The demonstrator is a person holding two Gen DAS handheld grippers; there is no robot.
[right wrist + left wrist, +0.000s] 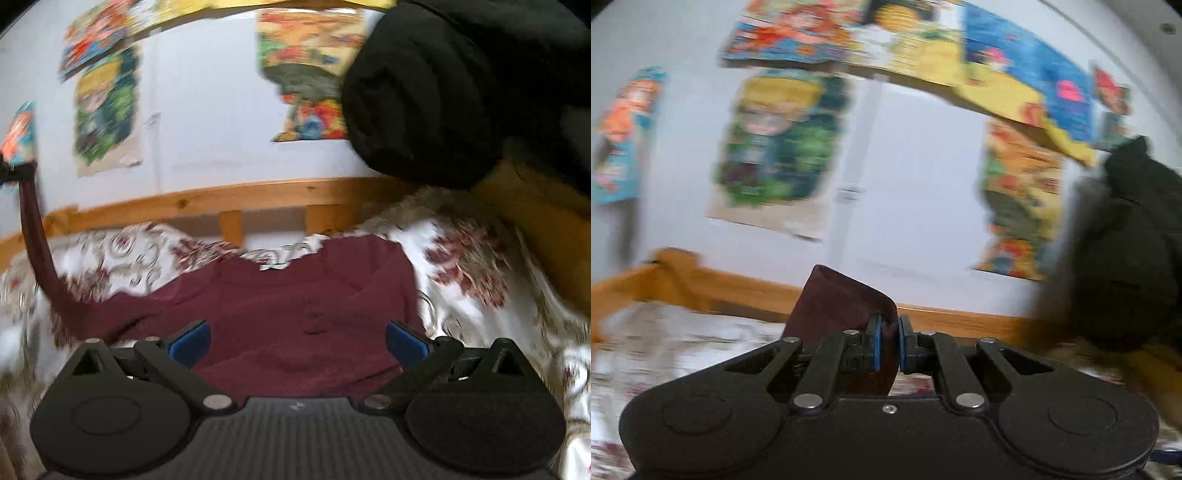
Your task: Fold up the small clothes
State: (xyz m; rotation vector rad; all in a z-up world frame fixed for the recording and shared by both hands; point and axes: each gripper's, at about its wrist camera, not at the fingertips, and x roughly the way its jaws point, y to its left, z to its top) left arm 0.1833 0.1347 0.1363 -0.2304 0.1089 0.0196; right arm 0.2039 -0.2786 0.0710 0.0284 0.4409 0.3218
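Black bundle overhanging bed's right

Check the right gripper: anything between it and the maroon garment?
Nothing visible. The right gripper hangs open directly over the maroon garment spread on the floral bedcover. The left gripper is shut on one lifted end.

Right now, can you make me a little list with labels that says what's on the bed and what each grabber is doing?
surface: bed with white, red-flowered cover and wooden rail
garment: dark red knitted garment lying on the cover, one narrow part lifted at the left
left gripper: fingers shut on a fold of the dark red cloth, held above the bed
right gripper: fingers open, empty, over the garment
background: colourful posters on white wall; black bundle at the right
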